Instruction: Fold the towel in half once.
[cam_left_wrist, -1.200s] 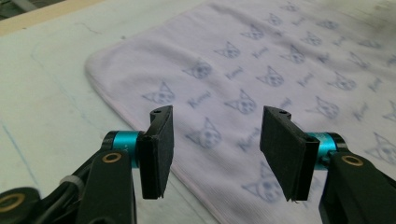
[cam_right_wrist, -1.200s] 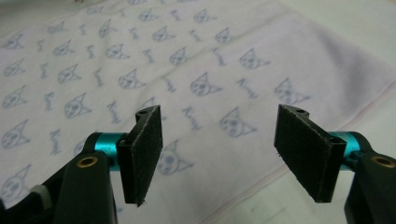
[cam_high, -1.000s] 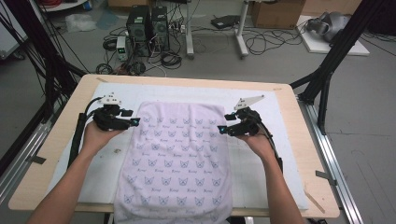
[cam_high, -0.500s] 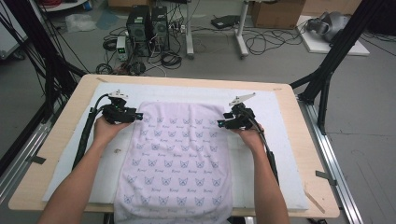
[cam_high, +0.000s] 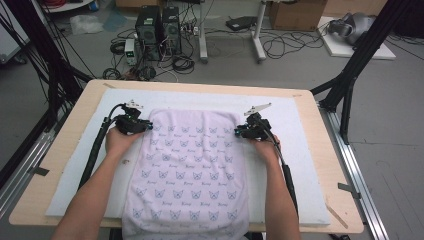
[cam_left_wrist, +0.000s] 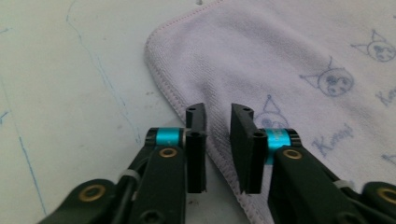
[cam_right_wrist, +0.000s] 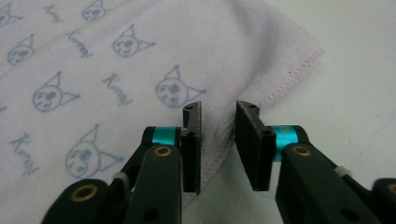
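Now | left gripper (cam_left_wrist: 218, 114), right gripper (cam_right_wrist: 218, 112) | jaws closing, narrow gap astride towel (cam_high: 187, 165) edge.

We see two black grippers: the left gripper (cam_high: 148, 126) and right gripper (cam_high: 236, 133), each with turquoise collars, brass-coloured screws, thick black cables and a grey three-cornered plate; forearms bare.

Pale lilac towel (cam_high: 187, 165) with blue cat-face print, white mat (cam_high: 300, 165), black tongs (cam_left_wrist: 218, 140) with turquoise bands

Left gripper (cam_high: 146, 125), right gripper (cam_high: 239, 132): jaws closing, gap remains.
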